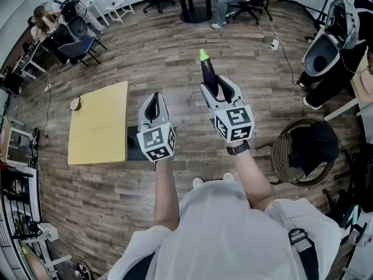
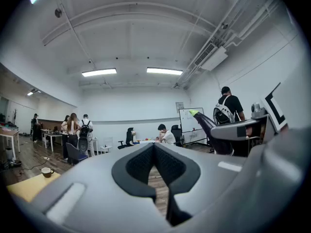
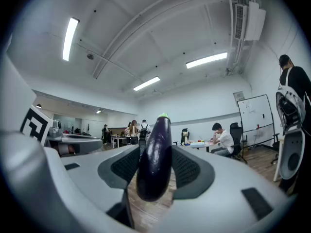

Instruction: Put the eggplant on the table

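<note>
Gripping one eggplant is the right tool (left tool closed).

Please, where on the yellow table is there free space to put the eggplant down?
Almost the whole table top is bare, from its near edge to its far edge. The only taken spot is the far left corner, where a cup stands.

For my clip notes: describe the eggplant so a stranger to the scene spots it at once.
Right of the yellow table on the wood floor, the person holds two grippers. The eggplant is clamped in the right gripper: glossy dark purple, green-tipped; the left gripper is empty.
</note>
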The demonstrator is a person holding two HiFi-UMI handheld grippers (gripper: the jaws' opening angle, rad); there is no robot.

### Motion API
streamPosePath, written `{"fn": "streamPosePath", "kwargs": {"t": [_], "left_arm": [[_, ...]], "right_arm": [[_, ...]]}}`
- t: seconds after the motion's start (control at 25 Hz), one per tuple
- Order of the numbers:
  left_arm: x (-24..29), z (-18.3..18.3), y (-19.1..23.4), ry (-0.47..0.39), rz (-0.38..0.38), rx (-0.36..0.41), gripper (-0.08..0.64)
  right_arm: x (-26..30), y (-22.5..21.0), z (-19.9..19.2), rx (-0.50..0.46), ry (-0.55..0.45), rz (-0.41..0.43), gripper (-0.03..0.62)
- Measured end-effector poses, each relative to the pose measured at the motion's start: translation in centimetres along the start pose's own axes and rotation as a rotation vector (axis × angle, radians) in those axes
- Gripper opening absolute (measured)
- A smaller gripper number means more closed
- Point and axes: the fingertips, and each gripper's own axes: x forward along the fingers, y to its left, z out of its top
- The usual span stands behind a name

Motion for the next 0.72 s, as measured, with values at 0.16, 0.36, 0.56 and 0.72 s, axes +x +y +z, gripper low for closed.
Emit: {"fn": "streamPosePath", "kwargs": {"t": [0.16, 0.36, 0.56, 0.72], "left_arm": [[-0.7, -0.9, 1.8, 0.011, -0.02, -0.007, 0.009], [-0.9, -1.6, 4.5, 0.002, -0.035, -0.015, 0.009], [-1.5, -2.7, 7.9, 0.006, -0.017, -0.04, 0.011], [-1.8, -3.9, 10.3, 0.005, 0.02, -0.075, 0.009]], "right_arm": [[0.9, 2.5, -0.1, 0.035, -0.044, 0.025, 0.209], [3.0, 5.1, -0.3, 0.016, -0.048, 0.009, 0.209], [5.1, 8.0, -1.2, -0.019, -0.011, 0.01, 0.209], [7.3, 10.4, -2.0, -0.055, 0.013, 0.06, 0.209]]}}
